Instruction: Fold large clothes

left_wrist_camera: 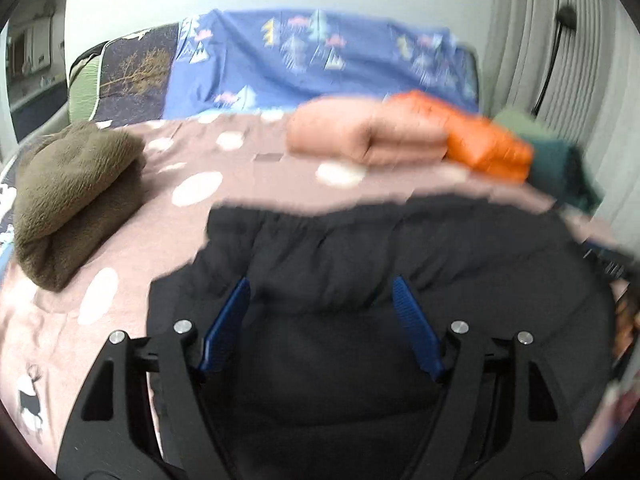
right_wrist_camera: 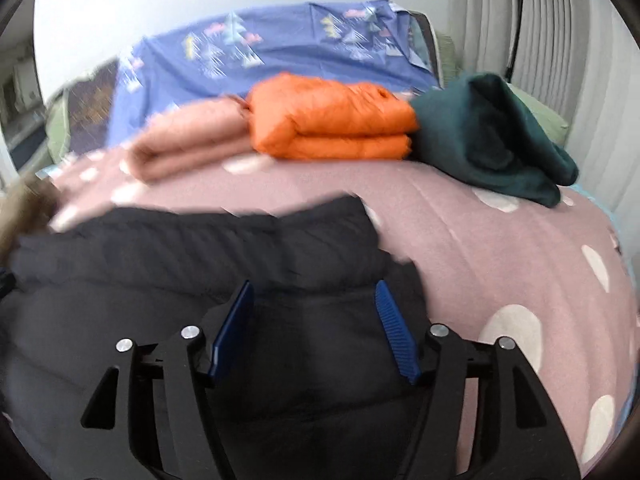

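1. Hovering over the black padded jacket [left_wrist_camera: 360, 264], your left tongs [left_wrist_camera: 320, 300] stand apart with nothing pinched; the fabric bulges between the blue pads [left_wrist_camera: 224, 328] but they do not press it; closing too shallow would catch only the top layer and the fold would slide open.
2. Your right tongs [right_wrist_camera: 314, 304] are likewise spread and empty, over the jacket's right part near its edge; the jacket lies on the pink spotted bed cover [right_wrist_camera: 500, 264], nearest you; grabbing the cover with it would drag the bedding.
3. Puffy, slick fabric probably springs back; releasing early lets it unfold.
4. Folded piles sit beyond: the pink bundle [left_wrist_camera: 360, 136], orange jacket [right_wrist_camera: 332, 120], dark green garment [right_wrist_camera: 488, 136] and brown fleece [left_wrist_camera: 76, 192]; a wide swing could topple them.
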### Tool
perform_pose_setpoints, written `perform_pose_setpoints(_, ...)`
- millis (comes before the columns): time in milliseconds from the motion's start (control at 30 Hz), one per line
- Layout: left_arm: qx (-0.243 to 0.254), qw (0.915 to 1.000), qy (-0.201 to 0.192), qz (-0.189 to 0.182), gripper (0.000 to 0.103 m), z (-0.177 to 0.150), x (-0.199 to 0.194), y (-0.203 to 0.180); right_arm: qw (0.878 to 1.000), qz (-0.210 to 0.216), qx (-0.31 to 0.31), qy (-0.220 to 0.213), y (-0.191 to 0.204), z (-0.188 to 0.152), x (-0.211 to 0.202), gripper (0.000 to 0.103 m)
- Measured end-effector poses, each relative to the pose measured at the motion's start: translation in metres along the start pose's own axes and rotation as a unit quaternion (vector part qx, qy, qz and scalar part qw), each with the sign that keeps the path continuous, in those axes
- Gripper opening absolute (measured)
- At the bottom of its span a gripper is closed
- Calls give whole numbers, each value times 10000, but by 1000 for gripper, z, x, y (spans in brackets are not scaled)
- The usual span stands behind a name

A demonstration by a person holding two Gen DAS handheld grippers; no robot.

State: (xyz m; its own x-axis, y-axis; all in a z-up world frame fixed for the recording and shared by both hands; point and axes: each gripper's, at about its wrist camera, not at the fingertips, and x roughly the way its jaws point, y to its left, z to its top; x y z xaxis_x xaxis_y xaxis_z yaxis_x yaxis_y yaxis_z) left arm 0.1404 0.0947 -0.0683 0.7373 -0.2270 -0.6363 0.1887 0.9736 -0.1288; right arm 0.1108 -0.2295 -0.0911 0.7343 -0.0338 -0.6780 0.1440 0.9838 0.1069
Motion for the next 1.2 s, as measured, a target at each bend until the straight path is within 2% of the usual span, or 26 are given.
perform_pose_setpoints(100, 139, 9998, -72, 93, 75, 20, -2, -24, 9986, 523, -96, -49, 31, 16, -12, 67)
perform_pose_setpoints(233, 302, 9995, 106, 83, 76, 32, 20, -54, 9941, 887, -570, -250, 78, 30, -11, 67)
perform_pose_setpoints(333, 390, 9990, 188, 107, 80, 33, 41, -62, 9929, 902, -754, -161, 96, 35, 7, 58)
perform_pose_setpoints(433, 314, 9972, 538, 407, 82, 24, 77, -51, 9934, 840, -750, 232, 100, 28, 48, 56)
perform_pose_setpoints(533, -332, 9972, 647, -194, 83, 20, 94, -26, 9926, 998, -506, 467, 93, 18, 80, 57)
perform_pose_setpoints(600, -294, 9970, 681, -210, 83, 17, 98, -26, 9928, 970, -555, 440, 95, 16, 81, 57)
perform_pose_setpoints(900, 67, 9970, 746, 197, 84, 8, 115, -39, 9937, 743, -714, 432, 103, 8, 97, 58)
perform_pose_setpoints(1200, 245, 9961, 749, 407, 84, 6, 115, -44, 9939, 642, -815, 379, 104, 6, 93, 59)
